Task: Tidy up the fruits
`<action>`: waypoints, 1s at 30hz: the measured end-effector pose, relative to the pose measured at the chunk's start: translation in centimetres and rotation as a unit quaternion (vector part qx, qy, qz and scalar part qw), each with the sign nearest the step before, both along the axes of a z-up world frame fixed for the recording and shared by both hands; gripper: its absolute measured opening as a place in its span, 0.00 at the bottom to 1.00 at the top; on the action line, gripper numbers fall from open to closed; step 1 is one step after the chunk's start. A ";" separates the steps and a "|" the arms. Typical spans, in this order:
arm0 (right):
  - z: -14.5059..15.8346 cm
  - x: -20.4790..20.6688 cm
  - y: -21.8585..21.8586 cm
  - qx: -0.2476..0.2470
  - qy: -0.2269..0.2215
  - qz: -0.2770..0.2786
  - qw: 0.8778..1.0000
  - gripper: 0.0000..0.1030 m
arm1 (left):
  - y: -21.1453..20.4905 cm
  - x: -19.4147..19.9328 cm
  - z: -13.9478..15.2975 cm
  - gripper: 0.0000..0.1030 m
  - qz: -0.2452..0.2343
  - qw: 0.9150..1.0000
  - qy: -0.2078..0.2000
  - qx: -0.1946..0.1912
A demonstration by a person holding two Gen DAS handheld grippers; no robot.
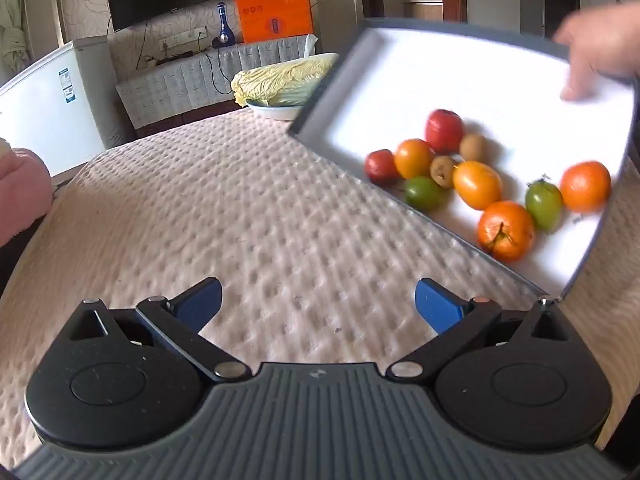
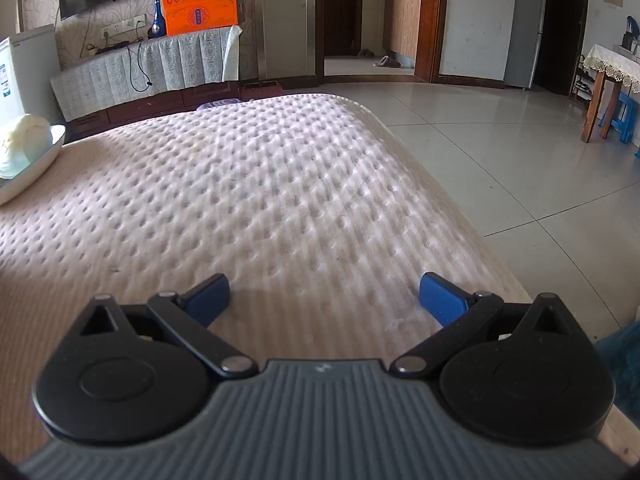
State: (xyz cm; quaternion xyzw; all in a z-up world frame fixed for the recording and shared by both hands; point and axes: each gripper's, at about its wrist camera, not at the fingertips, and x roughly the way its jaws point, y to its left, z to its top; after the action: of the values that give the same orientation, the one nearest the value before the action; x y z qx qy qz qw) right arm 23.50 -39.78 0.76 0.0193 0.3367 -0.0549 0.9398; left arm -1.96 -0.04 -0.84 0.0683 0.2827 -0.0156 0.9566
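Note:
In the left wrist view a grey-rimmed white tray [image 1: 352, 76] is tilted above the table at the right, held by a bare hand [image 1: 596, 48]. Several small fruits lie in its lower corner: a red one [image 1: 444, 130], an orange [image 1: 506, 230], a green one [image 1: 543, 204], a yellow one [image 1: 477, 184] and a brown one [image 1: 474, 147]. My left gripper [image 1: 318, 306] is open and empty, low over the table, left of and below the tray. My right gripper [image 2: 325, 298] is open and empty over the bare padded table; no fruit or tray shows in that view.
The table has a cream quilted cover [image 1: 240, 208]. A white bowl with a cabbage [image 1: 280, 82] stands at the far edge and also shows in the right wrist view [image 2: 28, 152]. The table's right edge [image 2: 460, 216] drops to tiled floor.

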 end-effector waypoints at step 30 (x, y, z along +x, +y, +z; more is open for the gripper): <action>0.1 -0.1 0.0 -0.001 0.000 0.000 1.000 1.00 | 0.0 2.8 -4.4 1.00 -0.025 0.997 0.039 -0.063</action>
State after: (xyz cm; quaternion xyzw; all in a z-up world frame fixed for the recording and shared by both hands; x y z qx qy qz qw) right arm 23.44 -39.75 0.89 0.0185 0.3365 -0.0554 0.9399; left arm 0.87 -0.03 -5.22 0.0143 0.3166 -0.0603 0.9465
